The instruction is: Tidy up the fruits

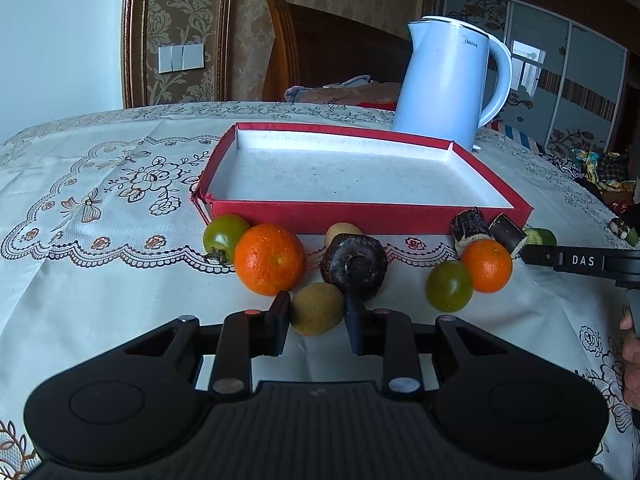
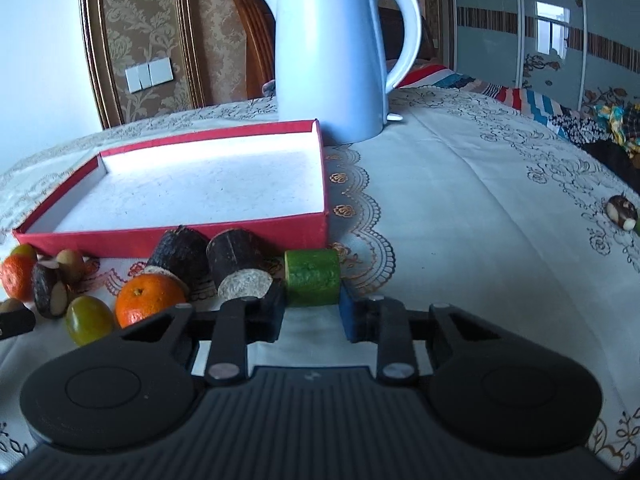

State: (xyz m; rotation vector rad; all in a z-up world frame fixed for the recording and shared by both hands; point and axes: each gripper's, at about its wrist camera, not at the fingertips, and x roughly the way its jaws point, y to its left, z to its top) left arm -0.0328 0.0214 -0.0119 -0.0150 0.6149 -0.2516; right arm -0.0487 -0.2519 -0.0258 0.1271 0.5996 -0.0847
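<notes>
Fruits (image 1: 268,259) — orange, green, brown.

Matte black tongs (image 1: 316,322), ribbed housing, silver rivets, white "DAS" lettering

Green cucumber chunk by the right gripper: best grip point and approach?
Grip the cucumber chunk across its two flat cut ends, coming in level from the near side. It lies on its side, axis left-right, so the open right gripper already brackets those ends; the curved rind would likely roll.
</notes>
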